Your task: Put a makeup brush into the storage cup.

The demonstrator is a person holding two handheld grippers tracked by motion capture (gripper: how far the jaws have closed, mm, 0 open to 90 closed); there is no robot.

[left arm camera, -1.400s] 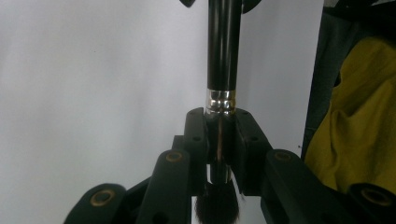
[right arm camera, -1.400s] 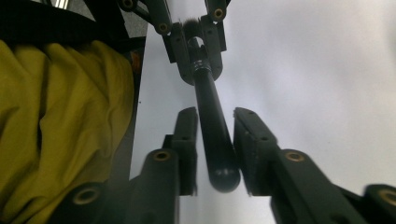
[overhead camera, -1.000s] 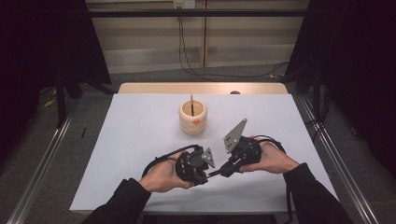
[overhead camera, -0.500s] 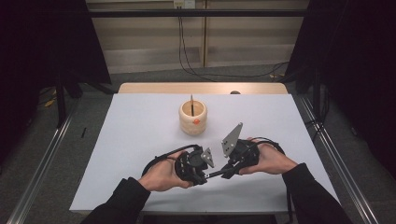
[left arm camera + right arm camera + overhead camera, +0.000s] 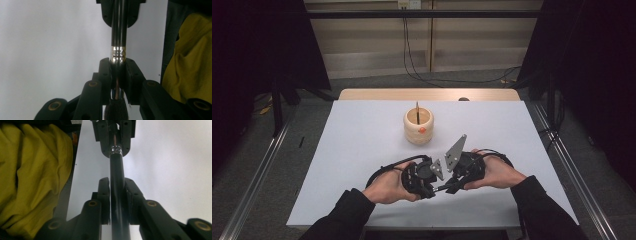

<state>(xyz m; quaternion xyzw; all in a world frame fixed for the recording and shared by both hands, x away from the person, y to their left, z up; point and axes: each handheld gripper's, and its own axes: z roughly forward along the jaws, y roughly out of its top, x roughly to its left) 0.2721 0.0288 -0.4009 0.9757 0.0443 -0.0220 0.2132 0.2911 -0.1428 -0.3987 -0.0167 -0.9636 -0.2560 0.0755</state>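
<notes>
The two grippers meet low over the white table (image 5: 362, 150), on the person's side of it, and they share one thing: a brush (image 5: 119, 30) with a black handle, a shiny metal ring (image 5: 118, 54) and dark bristles (image 5: 116, 112).

The left gripper (image 5: 117, 72) has its jaws closed on the brush right at the metal ring. The bristles poke out behind the jaws, close to that gripper's camera. The handle runs straight away from it.

The right gripper (image 5: 117, 195) has its jaws closed on the black handle, farther from the bristles. From its side, the handle runs straight ahead to the left gripper, which faces it.

So the brush lies in a line between the two grippers, nose to nose, with each one holding one part. In the high view the left gripper (image 5: 422, 175) and right gripper (image 5: 462, 172) sit just beside each other.

A round wooden pot (image 5: 418, 125) with a thin stick (image 5: 417, 111) in it stands farther up the table, past both hands. The right hand (image 5: 494, 172) looks a bit nearer to it. I think the brush would have to turn upright to go in there.
</notes>
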